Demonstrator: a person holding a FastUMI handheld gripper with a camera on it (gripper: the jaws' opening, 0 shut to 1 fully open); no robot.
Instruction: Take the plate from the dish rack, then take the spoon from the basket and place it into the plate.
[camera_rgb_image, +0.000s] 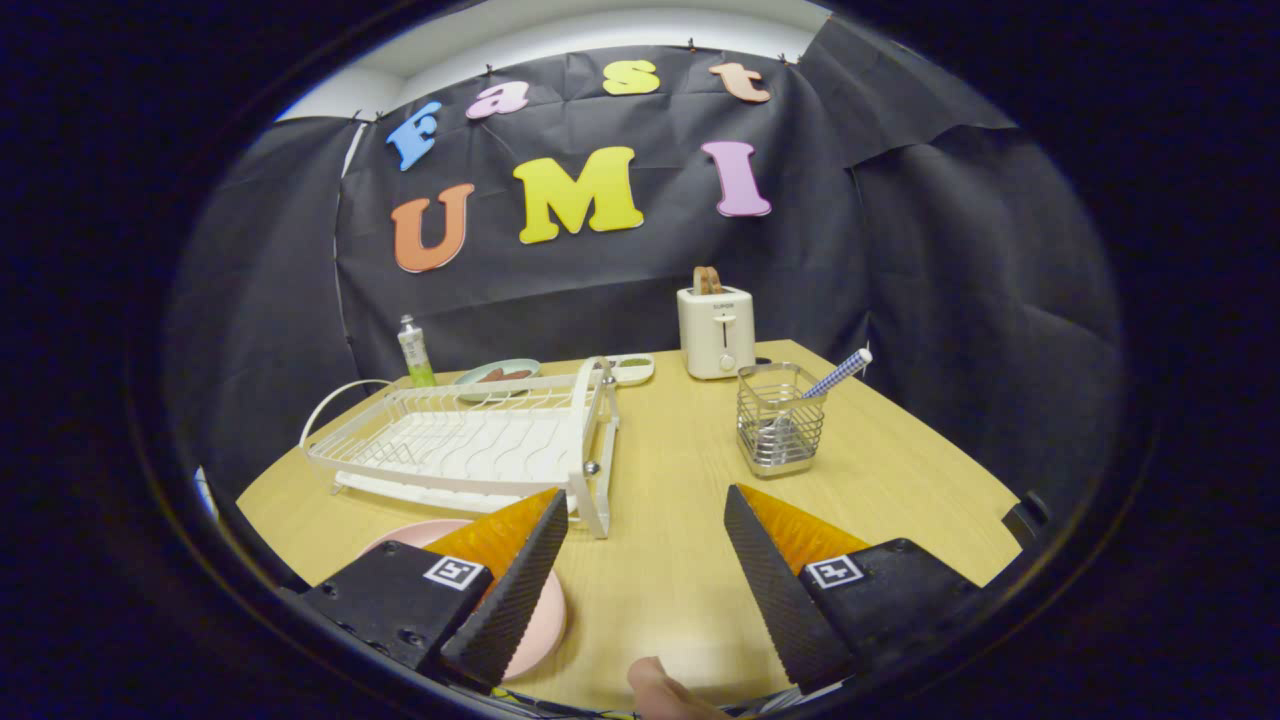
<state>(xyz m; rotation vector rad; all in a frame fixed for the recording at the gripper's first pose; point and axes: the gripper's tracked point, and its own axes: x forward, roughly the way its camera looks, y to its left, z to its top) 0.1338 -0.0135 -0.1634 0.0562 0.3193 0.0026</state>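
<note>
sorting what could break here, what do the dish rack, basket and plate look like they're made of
Dish rack: white-coated wire, probably metal. Basket: shiny bare wire mesh, likely steel. Plate: smooth matte pink, plastic or ceramic, unclear. Hand-held gripper open above the table.

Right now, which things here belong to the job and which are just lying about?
Job: pink plate on the table, spoon in basket, dish rack, open claw.
Lying about: toaster, green bottle, dish, white tray.

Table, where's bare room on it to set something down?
Bare wood lies on the table between the dish rack and wire basket, reaching the open gripper. Crowded behind the rack: tube, plates, toaster. Pink plate takes the rack's near side.
</note>
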